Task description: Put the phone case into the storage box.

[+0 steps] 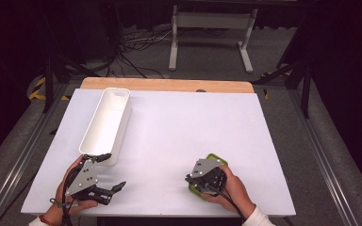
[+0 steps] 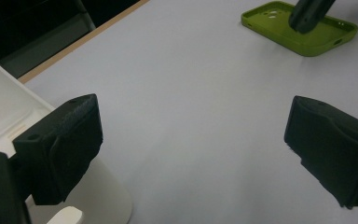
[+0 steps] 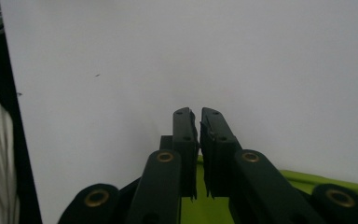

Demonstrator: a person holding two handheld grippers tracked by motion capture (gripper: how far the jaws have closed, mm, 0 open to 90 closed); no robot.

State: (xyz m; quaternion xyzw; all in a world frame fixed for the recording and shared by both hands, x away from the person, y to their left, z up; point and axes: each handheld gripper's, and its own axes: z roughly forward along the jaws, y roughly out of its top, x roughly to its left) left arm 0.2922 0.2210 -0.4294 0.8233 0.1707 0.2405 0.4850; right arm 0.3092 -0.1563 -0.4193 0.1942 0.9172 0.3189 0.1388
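High view gives us the left hand-held gripper [image 1: 107, 180] near the surface's [image 1: 179, 127] near left corner, jaws spread wide, just beside the near end of a long white bin [image 1: 106, 123] lying along the left edge. We see the right hand-held gripper [image 1: 206, 178], jaws pressed together with nothing between them, over a green phone case [image 2: 300, 27] lying flat near the near edge.

No lettering, label, brand mark or number can be read anywhere I look. The long white plastic bin [image 1: 104, 123] is blank on every face I see, as are the lime-green phone case [image 2: 303, 29] and my white worktop [image 1: 184, 132]. Yellow-and-black hazard striping [image 1: 37, 89] on the floor carries no words.
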